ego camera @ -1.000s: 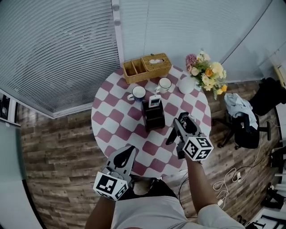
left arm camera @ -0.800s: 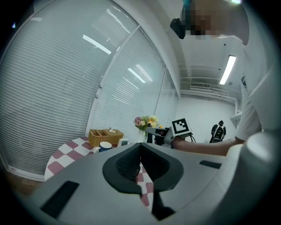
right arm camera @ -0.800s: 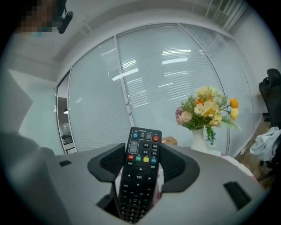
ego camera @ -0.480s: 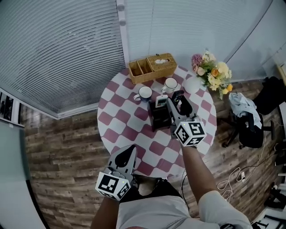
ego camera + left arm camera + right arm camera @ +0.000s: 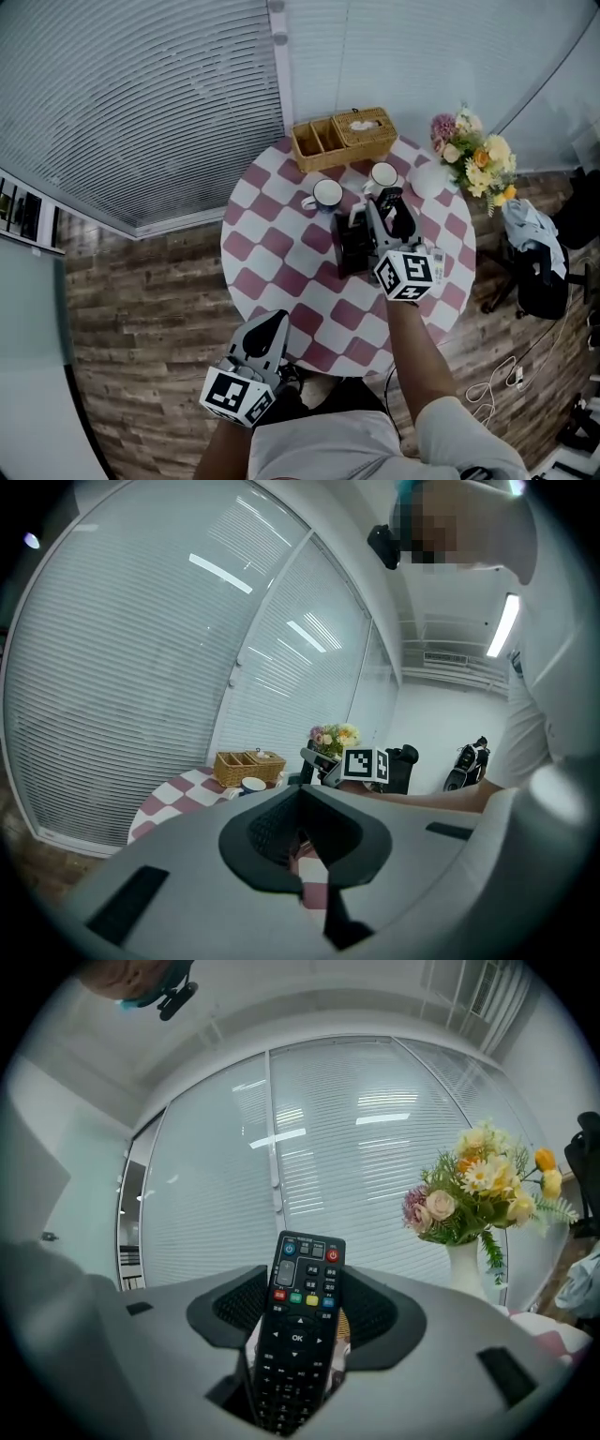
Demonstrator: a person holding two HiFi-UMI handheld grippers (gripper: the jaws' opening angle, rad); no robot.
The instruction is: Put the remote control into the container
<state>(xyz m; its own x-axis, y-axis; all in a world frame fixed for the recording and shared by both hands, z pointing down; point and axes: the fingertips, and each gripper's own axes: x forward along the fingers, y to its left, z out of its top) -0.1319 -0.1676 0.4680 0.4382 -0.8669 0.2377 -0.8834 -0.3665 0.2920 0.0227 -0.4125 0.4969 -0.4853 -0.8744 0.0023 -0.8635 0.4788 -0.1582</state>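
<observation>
A person's right gripper grips the black remote control between its jaws. The remote stands lengthwise between the pads with its button face towards that gripper's camera and its coloured keys clear of the jaw tips. The black container stands on the table just beside this gripper's jaws, on their left in the head view.

The left gripper hangs at the near edge of the table, well behind the right one, with its jaws drawn together on nothing.

The round table wears a pink-and-white chequered cloth. Ahead of the right gripper stand two white mugs, and beyond them a wicker basket divided into compartments. A vase of flowers stands ahead of it and to its right, at the table's rim.

Pale slatted blinds cover the curved glass wall behind the table. The floor is dark wood plank. Off to the right gripper's right, an office chair is draped with clothing.
</observation>
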